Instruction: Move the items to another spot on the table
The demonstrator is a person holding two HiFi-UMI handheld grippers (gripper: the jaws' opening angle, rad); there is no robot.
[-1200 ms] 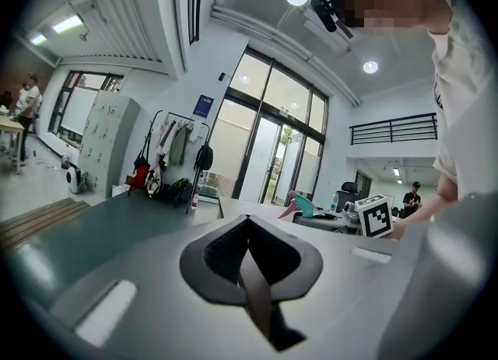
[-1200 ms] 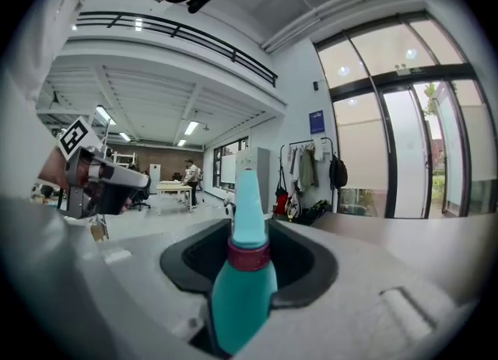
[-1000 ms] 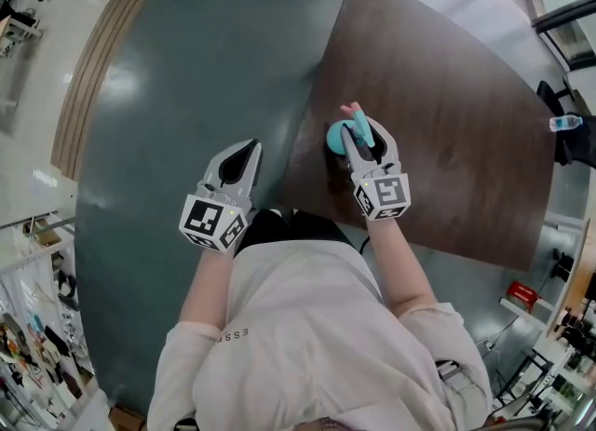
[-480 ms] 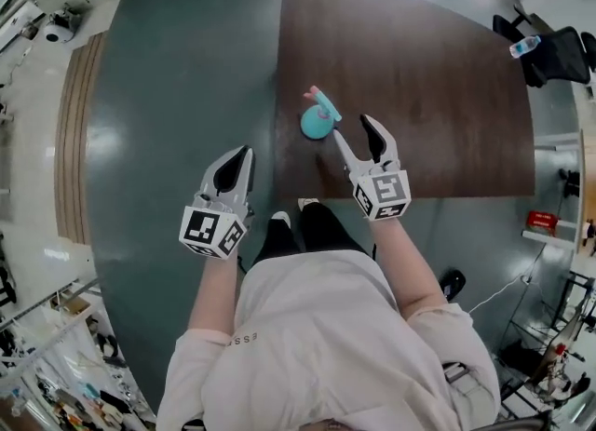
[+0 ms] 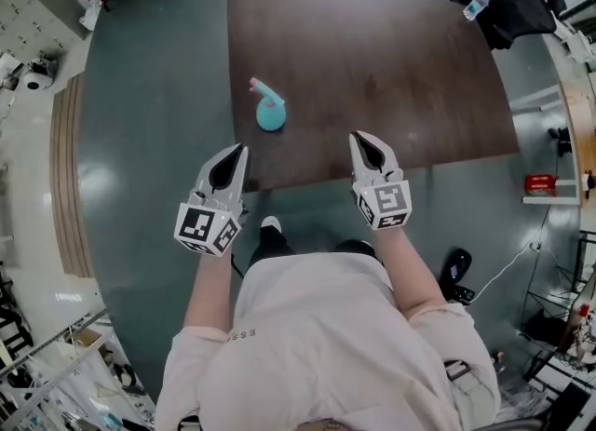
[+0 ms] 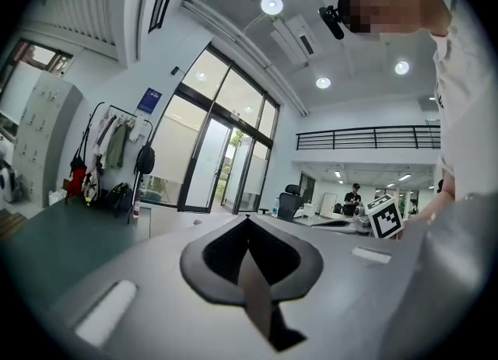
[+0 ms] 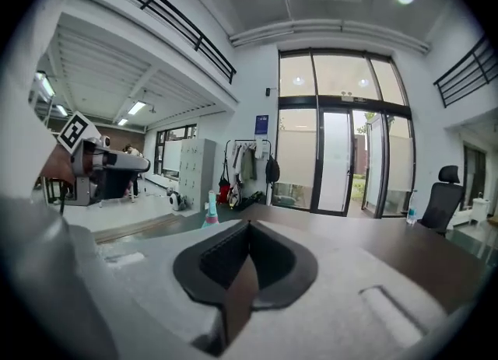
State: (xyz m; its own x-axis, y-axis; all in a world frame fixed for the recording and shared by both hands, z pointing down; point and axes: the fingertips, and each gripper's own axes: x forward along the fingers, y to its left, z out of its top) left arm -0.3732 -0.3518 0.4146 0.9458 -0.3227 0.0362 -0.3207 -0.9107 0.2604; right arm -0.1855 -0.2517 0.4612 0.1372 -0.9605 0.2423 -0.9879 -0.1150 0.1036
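Note:
A teal, round-based item with a pink-tipped stem [image 5: 270,110] stands upright near the front left corner of the dark brown table [image 5: 400,66]. It also shows small and far off as the teal item [image 7: 211,211] in the right gripper view. My right gripper [image 5: 367,141] hovers at the table's near edge, to the right of the item and apart from it, shut with nothing between its jaws. My left gripper [image 5: 238,152] hangs just off the table's near left corner, over the floor, shut and empty too. Nothing touches the item.
A black office chair [image 5: 521,6] and a water bottle [image 5: 477,3] sit past the table's far right corner. A red thing [image 5: 538,183] lies on the grey-green floor at the right. Wooden steps [image 5: 67,168] run along the left.
The right gripper let go of the teal item, drew back toward the person and shut. The item now stands alone on the table. The left gripper held its pose.

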